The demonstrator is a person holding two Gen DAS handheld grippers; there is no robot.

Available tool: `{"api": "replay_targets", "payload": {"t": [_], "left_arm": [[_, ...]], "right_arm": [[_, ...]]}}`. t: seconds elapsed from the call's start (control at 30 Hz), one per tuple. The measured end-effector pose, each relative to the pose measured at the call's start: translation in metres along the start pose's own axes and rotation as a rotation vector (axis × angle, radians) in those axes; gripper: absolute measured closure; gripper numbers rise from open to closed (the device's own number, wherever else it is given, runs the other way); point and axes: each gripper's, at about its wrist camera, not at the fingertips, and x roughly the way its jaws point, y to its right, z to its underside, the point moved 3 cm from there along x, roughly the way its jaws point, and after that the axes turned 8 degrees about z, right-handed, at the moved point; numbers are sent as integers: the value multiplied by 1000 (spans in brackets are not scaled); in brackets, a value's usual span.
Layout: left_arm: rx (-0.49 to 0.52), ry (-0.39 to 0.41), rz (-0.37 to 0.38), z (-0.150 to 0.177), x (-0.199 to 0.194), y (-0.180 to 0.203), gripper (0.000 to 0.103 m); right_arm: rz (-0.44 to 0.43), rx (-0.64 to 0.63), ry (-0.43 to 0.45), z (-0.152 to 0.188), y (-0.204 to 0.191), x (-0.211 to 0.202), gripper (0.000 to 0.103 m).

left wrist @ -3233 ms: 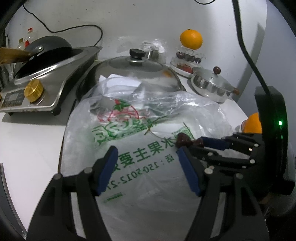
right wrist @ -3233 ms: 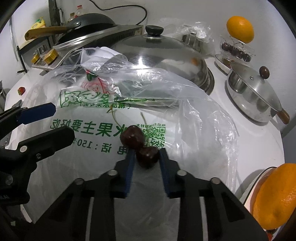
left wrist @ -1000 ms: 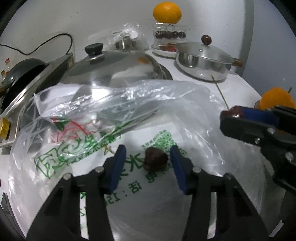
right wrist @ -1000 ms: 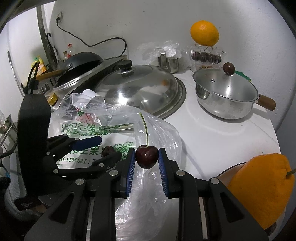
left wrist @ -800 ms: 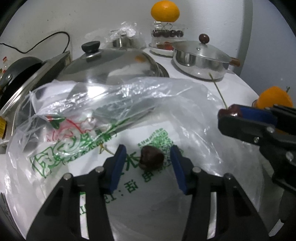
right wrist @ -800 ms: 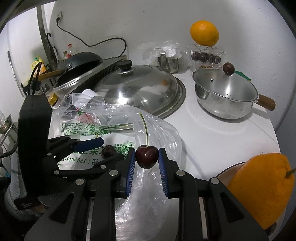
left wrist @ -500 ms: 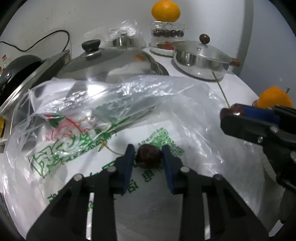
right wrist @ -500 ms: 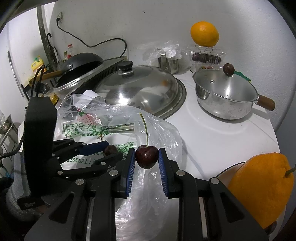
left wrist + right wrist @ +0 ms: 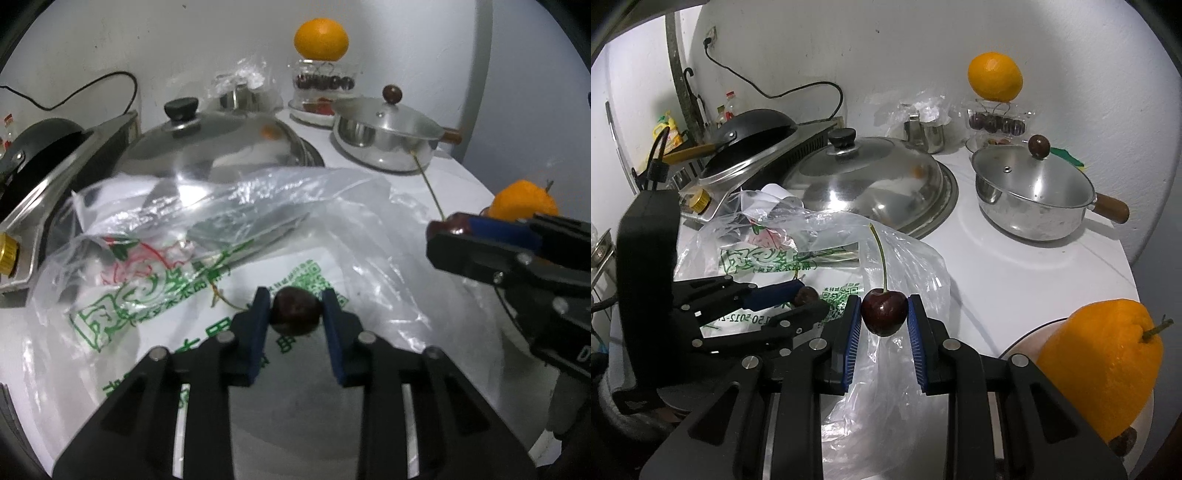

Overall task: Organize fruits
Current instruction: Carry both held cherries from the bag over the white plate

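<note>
Two tools, each clenched on a dark cherry. Left tool [image 9: 294, 312] gripping a stemless-looking cherry [image 9: 294, 311] between blue pads, low over the printed plastic bag [image 9: 177, 280], a thin stem lying on the bag just to its left. Right tool [image 9: 884, 314] clamped on a glossy stemmed cherry [image 9: 884, 312], stem standing nearly upright, held above the bag's crumpled right edge. Seen from the right wrist view, left tool off to the left, its cherry just visible at the fingertips over the green lettering. Bag spread flat across the white table [image 9: 997, 273], clear, with green characters and a red-and-green logo, its far edge bunched up against a big domed steel lid [image 9: 871, 184] with a black knob. Beyond and to the right, a small steel saucepan [image 9: 1032, 195] with a lid, a round brown knob and a wooden handle. Nearest on the right, a large orange [image 9: 1097, 365] sitting on a plate, a small dark fruit at its base. Against the back wall, a clear box of cherries [image 9: 995, 120] with a second orange [image 9: 994, 81] perched on top, beside metal cups under crinkled plastic. Far left, a black pan [image 9: 753, 129] resting on a steel cooker with a brass dial, a black cable running up the wall.
</note>
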Motion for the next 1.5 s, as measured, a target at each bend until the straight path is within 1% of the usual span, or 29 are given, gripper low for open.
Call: {"api": "replay_targets", "payload": {"t": [0.57,1.03,1.5], "left_arm": [[36,71,15,-3,-45,21,73],[69,95,36,-3,-60,49,73],[103,104,75,-2,-67,85,73]], "right_arm": [[21,7,42,8,0,-35,76],[48,24,62,21,13,-61,76],[93,60,73,39,39,-87,76]]}}
